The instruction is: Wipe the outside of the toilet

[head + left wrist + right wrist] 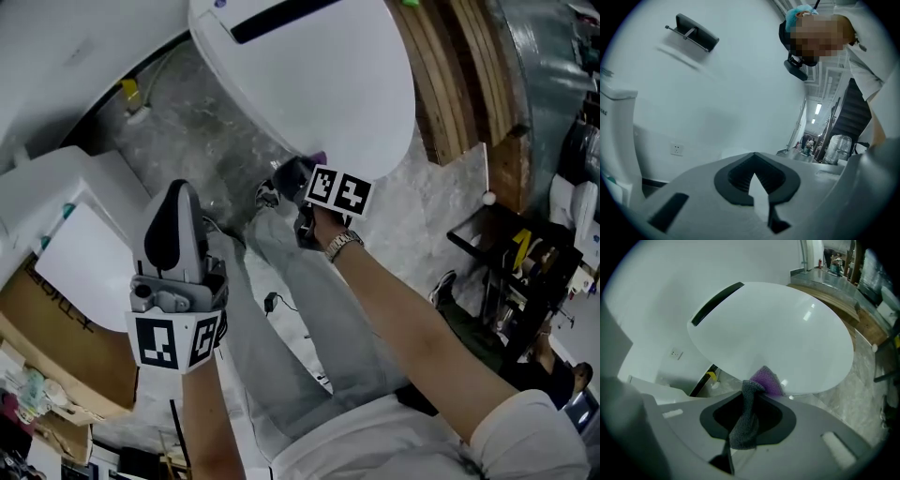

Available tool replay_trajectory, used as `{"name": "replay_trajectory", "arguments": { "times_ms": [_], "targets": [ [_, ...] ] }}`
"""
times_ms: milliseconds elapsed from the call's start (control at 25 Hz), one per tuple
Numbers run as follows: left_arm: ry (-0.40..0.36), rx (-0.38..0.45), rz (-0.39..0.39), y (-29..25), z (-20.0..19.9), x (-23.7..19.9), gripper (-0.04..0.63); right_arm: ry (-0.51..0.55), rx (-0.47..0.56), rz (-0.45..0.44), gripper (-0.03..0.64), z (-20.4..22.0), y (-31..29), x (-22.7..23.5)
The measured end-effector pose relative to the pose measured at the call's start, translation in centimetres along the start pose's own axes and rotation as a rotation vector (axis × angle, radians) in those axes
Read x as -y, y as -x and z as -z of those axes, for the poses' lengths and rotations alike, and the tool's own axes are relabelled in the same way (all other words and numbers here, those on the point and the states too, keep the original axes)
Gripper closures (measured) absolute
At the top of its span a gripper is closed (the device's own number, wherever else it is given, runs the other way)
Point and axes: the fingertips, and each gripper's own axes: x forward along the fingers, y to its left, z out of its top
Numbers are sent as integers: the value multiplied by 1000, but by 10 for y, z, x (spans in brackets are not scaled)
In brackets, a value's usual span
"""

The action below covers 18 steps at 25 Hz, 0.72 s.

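Observation:
The white toilet [309,75] fills the top of the head view with its lid down, and it looms large in the right gripper view [778,333]. My right gripper [314,178] [754,387] is shut on a cloth with a grey part [746,423] and a purple part [766,379]. The purple end [317,157] touches the toilet's front edge, just under the lid's rim. My left gripper [173,211] [754,157] is held back to the left of my knee, away from the toilet. It points at a bare wall, jaws shut on nothing.
My grey trouser legs [300,319] and a shoe [267,194] are in front of the bowl. Wooden planks [469,75] and a black rack [516,272] stand to the right. A white fixture [56,197] and a cardboard box [66,347] lie left. A yellow fitting [131,94] sits behind.

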Motion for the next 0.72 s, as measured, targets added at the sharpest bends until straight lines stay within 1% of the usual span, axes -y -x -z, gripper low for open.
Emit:
{"name": "replay_trajectory", "arguments": {
  "times_ms": [160,280,480,640,720],
  "targets": [
    [-6,-10,8,-12,-2,-23,592,-69,28,26,534,-4,-6,-13],
    [0,-5,22,-24,-8,-32,592,-98,34,32,534,-9,-10,-30],
    [1,3,96,-33,-25,-48,592,-137,87,27,534,-28,-18,-69],
    [9,-30,148,-31,-34,-78,592,-213,112,62,534,-42,-31,-99],
    [10,-43,168,-27,-42,-96,592,-225,132,60,534,-53,-38,-121]
  ]
}}
